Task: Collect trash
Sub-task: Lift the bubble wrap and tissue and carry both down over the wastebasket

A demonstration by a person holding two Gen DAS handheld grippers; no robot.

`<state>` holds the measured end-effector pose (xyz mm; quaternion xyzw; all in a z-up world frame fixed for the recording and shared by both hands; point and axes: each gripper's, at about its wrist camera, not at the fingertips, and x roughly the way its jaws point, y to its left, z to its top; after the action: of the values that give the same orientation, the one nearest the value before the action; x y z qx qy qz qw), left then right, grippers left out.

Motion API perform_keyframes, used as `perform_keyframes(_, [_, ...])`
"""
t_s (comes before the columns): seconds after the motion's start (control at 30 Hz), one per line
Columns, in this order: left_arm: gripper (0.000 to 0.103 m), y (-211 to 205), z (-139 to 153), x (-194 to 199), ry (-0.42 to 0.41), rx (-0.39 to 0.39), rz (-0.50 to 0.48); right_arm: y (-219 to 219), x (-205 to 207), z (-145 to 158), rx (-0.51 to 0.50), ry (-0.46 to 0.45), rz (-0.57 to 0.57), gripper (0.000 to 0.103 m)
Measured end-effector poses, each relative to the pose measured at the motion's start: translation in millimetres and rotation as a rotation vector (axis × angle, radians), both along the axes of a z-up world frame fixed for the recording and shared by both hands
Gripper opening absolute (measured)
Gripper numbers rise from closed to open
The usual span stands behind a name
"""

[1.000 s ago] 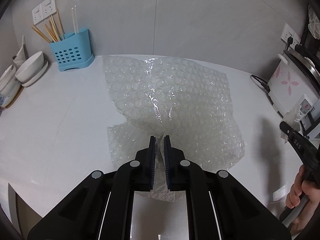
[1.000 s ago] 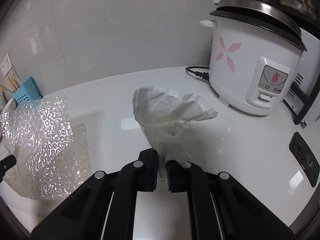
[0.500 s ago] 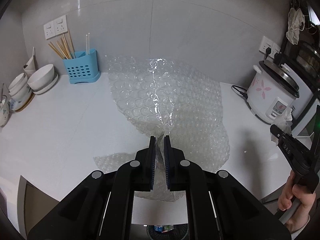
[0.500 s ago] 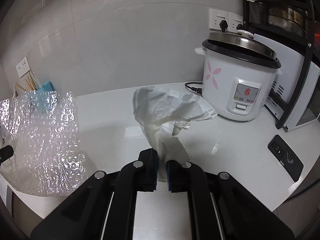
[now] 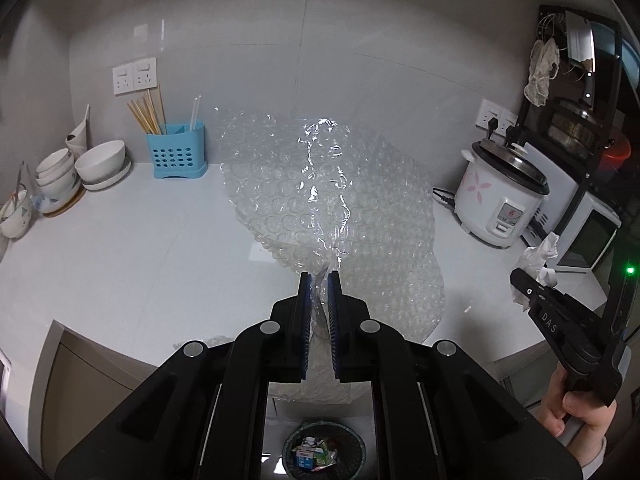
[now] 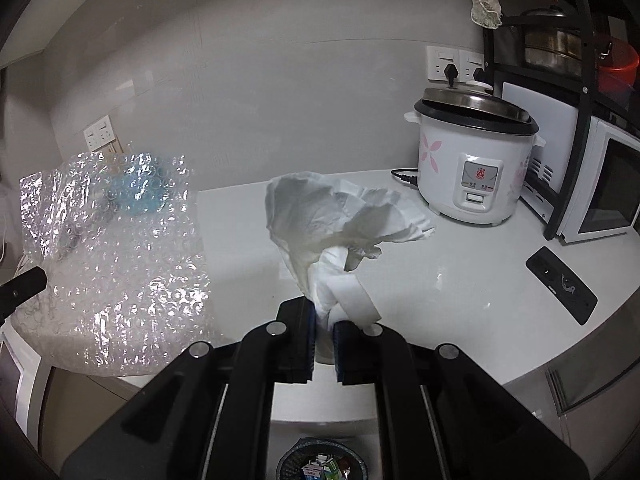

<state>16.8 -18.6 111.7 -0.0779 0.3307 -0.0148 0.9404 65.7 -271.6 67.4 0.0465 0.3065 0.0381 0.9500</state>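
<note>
Two pieces were held above the surface (image 5: 120,264): left claw (image 5: 319,280) clamped on bubble wrap (image 5: 332,216), right claw (image 6: 323,312) gripping crumpled tissue (image 6: 332,216); next, both probably needed releasing over the trash bin (image 5: 324,454) at 6 o'clock

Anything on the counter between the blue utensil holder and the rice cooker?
In the left wrist view, only the bubble wrap, held up by the left gripper, hangs between the holder and the cooker.

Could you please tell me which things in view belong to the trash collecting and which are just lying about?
Belong to the job:
left gripper holding the bubble wrap
right gripper holding the crumpled tissue
trash bin below

Just there:
rice cooker
blue utensil holder
bowls
microwave
</note>
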Motion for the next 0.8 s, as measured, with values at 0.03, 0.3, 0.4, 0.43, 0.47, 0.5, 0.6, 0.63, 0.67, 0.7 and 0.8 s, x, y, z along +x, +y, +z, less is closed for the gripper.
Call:
perform_keyframes(0.03, [0.008,-1.6,-0.1,-8.9,-0.008,-0.007,-0.005,0.6,-8.2,0.3,0.007,-0.004,0.006,0.006])
perform_keyframes(0.3, [0.008,-7.5,-5.3,-80.1,-0.071,-0.024,-0.029,1.5,-77.6,-15.8,0.055,-0.022,0.05,0.006])
perform_keyframes(0.4, [0.008,-7.9,-17.1,-99.3,-0.068,-0.034,-0.042,3.9,-104.2,-27.0,0.047,-0.034,0.057,0.006])
perform_keyframes(0.43, [0.008,-6.9,-22.1,-107.0,-0.065,-0.049,-0.05,5.5,-111.7,-30.6,0.042,-0.034,0.061,0.006])
perform_keyframes(0.47, [0.008,-6.8,-26.1,-113.6,-0.068,-0.056,-0.055,7.4,-119.8,-35.9,0.036,-0.034,0.07,0.006])
perform_keyframes(0.5, [0.008,-6.6,-31.0,-121.1,-0.076,-0.065,-0.061,8.8,-127.3,-39.7,0.033,-0.038,0.074,0.006])
perform_keyframes(0.6, [0.008,-5.6,-47.8,-135.7,-0.073,-0.066,-0.06,15.5,-153.7,-53.9,-0.003,-0.072,0.067,0.006])
perform_keyframes(0.63, [0.008,-4.9,-54.2,-139.3,-0.069,-0.069,-0.06,17.7,-161.2,-60.2,-0.007,-0.078,0.068,0.006])
perform_keyframes(0.67, [0.008,-4.6,-61.2,-142.4,-0.061,-0.07,-0.059,19.9,-166.7,-66.9,-0.008,-0.077,0.072,0.006])
perform_keyframes(0.7, [0.008,-3.8,-67.2,-145.7,-0.055,-0.072,-0.061,22.7,-171.7,-74.1,-0.011,-0.071,0.081,0.006])
perform_keyframes(0.8, [0.008,-4.2,-86.3,-159.9,-0.049,-0.072,-0.069,28.1,-187.2,-98.2,-0.014,-0.05,0.097,0.006])
